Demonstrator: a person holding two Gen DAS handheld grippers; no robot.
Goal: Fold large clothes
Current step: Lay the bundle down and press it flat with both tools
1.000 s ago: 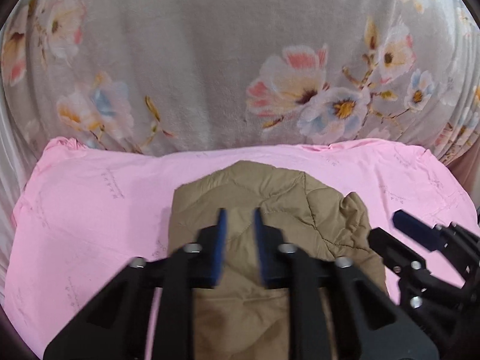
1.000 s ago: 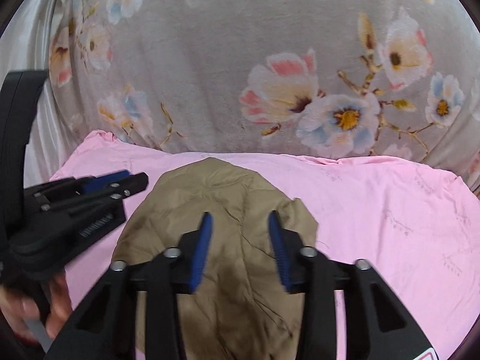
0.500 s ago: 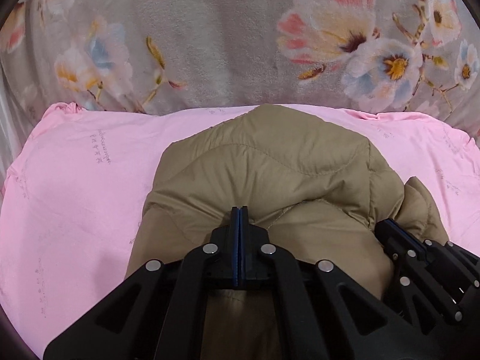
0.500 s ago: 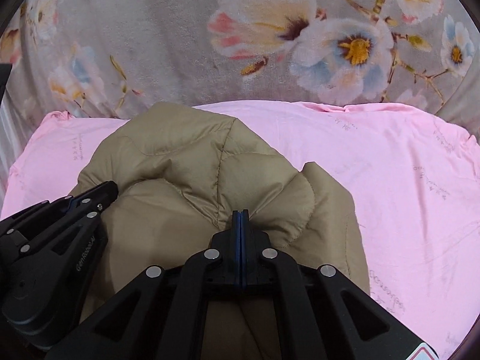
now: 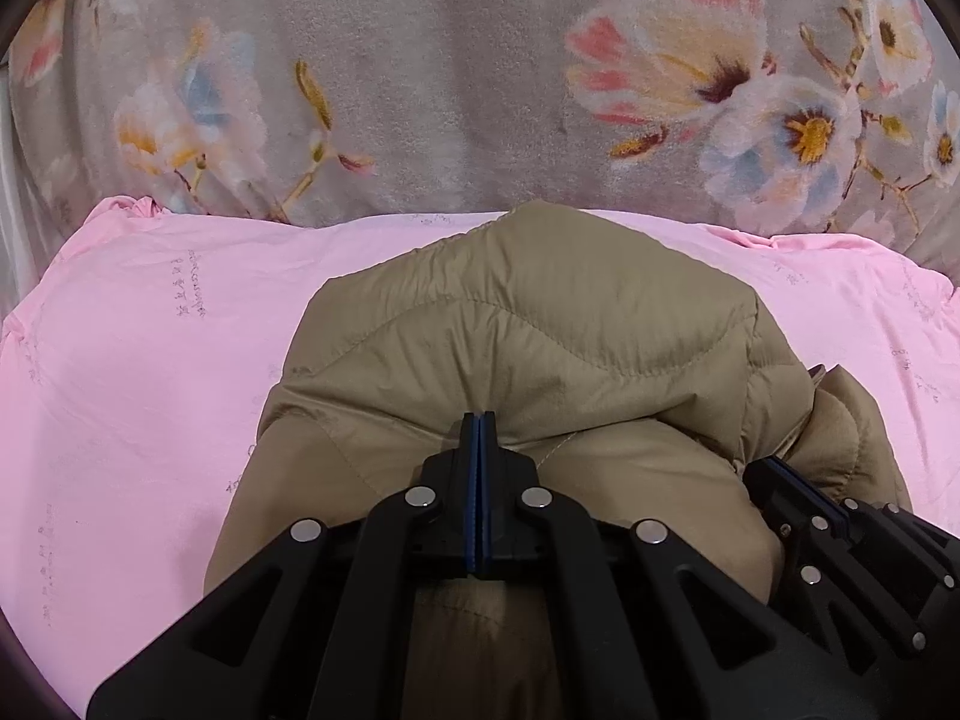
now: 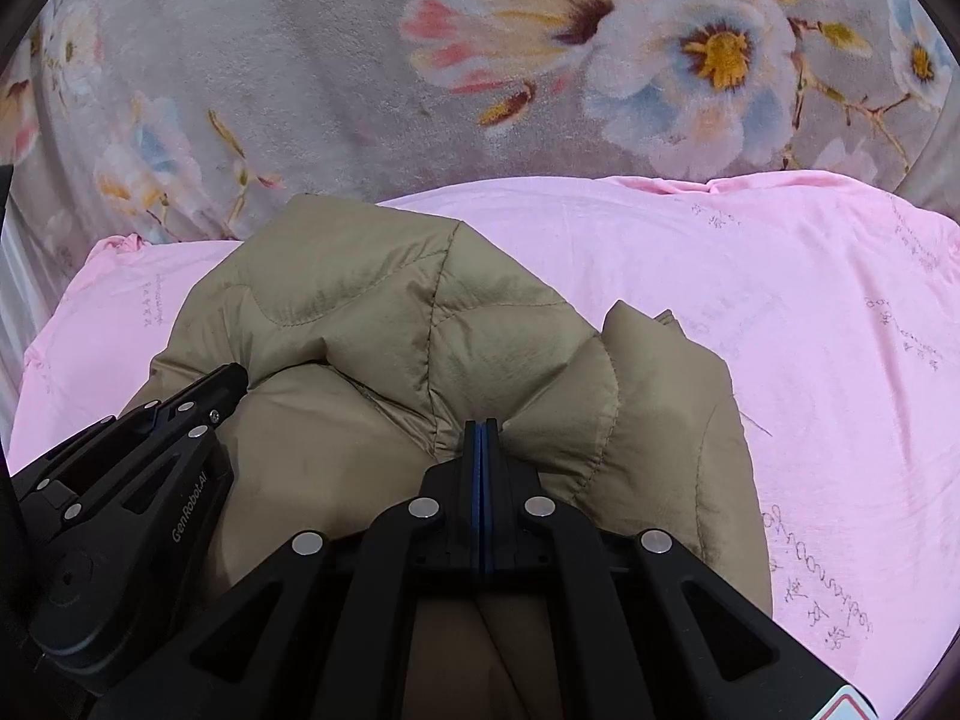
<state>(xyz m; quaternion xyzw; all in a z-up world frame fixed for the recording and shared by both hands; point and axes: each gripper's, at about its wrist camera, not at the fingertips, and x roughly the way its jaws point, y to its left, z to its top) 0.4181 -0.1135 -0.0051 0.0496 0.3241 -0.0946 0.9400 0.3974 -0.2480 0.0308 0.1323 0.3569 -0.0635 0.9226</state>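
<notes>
Tan quilted puffer jacket (image 5: 528, 324) lies bunched in the middle of a pink sheet (image 5: 138, 360) on the bed, part folded over itself, puffy upper layer humped over a lower layer. Left gripper (image 5: 479, 420) has its jaws fully closed, blue pads pressed together, tips pushed into the crease where the upper layer rolls over; looks like it pinches a thin fold of jacket fabric at that edge. Right gripper (image 6: 482, 426) same: jaws closed flat, tips buried in a pucker of quilted fabric, cloth gathering around the tips, so judged pinching the jacket too. Both sit side by side on the near edge of the same fold, each visible in the other's view at the frame edge. Probable reason: two pinch points spread along one edge keep a wide, bulky garment level while the fold is carried over. A loose flap (image 6: 660, 360), maybe a sleeve or collar, sticks up just right of the right gripper's pinch and could drag or unfold. The padding is springy and slippery, so a thin pinch may slip. Behind the sheet, a grey floral blanket (image 5: 456, 72) rises like a wall at the far side, limiting room there. Pink sheet either side is bare.
</notes>
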